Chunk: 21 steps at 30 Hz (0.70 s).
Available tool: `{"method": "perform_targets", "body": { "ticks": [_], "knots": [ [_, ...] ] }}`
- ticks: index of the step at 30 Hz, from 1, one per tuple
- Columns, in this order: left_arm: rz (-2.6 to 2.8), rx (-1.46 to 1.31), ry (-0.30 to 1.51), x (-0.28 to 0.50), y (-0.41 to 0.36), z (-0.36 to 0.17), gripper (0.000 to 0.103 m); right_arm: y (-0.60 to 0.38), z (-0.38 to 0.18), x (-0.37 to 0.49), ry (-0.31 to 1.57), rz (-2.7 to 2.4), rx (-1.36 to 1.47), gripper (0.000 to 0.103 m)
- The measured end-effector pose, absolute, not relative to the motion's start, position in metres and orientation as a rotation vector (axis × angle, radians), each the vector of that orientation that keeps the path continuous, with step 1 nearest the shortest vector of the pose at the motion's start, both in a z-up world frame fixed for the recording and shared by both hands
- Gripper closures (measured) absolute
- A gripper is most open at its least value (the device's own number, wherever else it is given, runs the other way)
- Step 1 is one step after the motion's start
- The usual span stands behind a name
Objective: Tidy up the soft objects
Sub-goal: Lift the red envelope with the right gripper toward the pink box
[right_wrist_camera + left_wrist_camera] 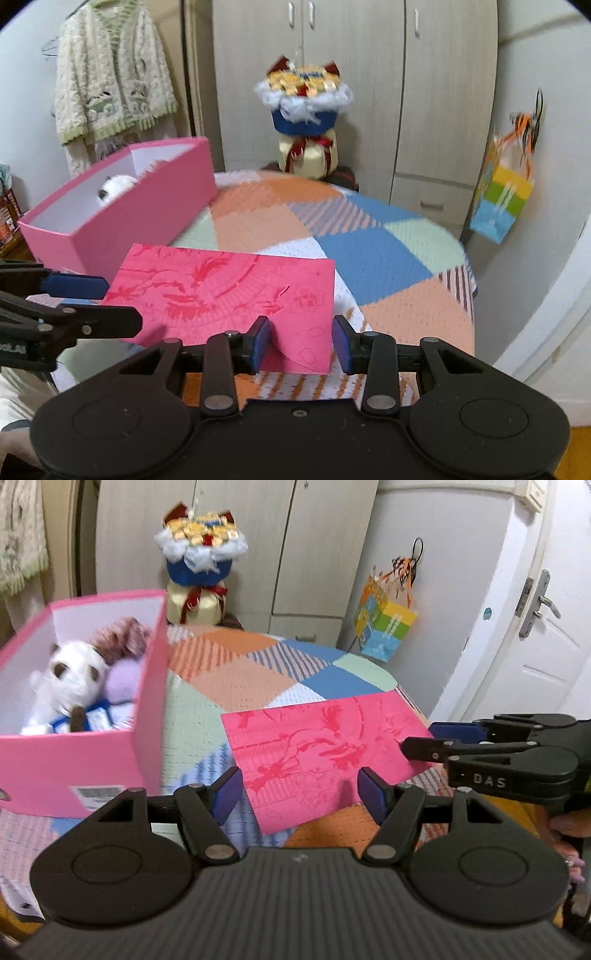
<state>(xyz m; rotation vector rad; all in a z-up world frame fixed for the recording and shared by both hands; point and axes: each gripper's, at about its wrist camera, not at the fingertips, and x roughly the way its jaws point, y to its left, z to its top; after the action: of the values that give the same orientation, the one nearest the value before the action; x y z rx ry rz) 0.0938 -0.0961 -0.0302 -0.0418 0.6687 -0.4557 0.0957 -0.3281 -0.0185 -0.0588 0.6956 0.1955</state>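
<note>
Pink lid (325, 753) lies flat beside the box (147, 709), long axis crosswise between both spread, empty grippers; right gripper (301, 345) nearer.

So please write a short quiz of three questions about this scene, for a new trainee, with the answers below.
1. True or false: the pink box is empty.
2. Where does the pink lid lie? A) on the box B) flat on the patchwork cloth C) on the floor
3. Fill in: the left gripper and the right gripper both have ____ jaws, with nothing held.

Key: 1 false, a white plush toy and other soft things lie inside; 2 B; 3 open.
</note>
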Motion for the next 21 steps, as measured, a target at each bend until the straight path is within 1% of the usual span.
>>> {"method": "perform_targets", "body": {
  "ticks": [6,11,21],
  "knots": [
    [-0.448,-0.05,0.625,0.07,-0.065,-0.01,0.036,-0.299,0.01,0.07,0.643,0.202,-0.101,0.061],
    [-0.399,-0.06,0.589,0.068,-0.035,0.007,0.036,-0.269,0.037,0.063,0.573,0.246,-0.159,0.061],
    [-0.269,-0.104,0.469,0.093,0.038,0.046,0.036,-0.201,0.069,0.11,0.498,0.366,-0.17,0.061]
  ]
}}
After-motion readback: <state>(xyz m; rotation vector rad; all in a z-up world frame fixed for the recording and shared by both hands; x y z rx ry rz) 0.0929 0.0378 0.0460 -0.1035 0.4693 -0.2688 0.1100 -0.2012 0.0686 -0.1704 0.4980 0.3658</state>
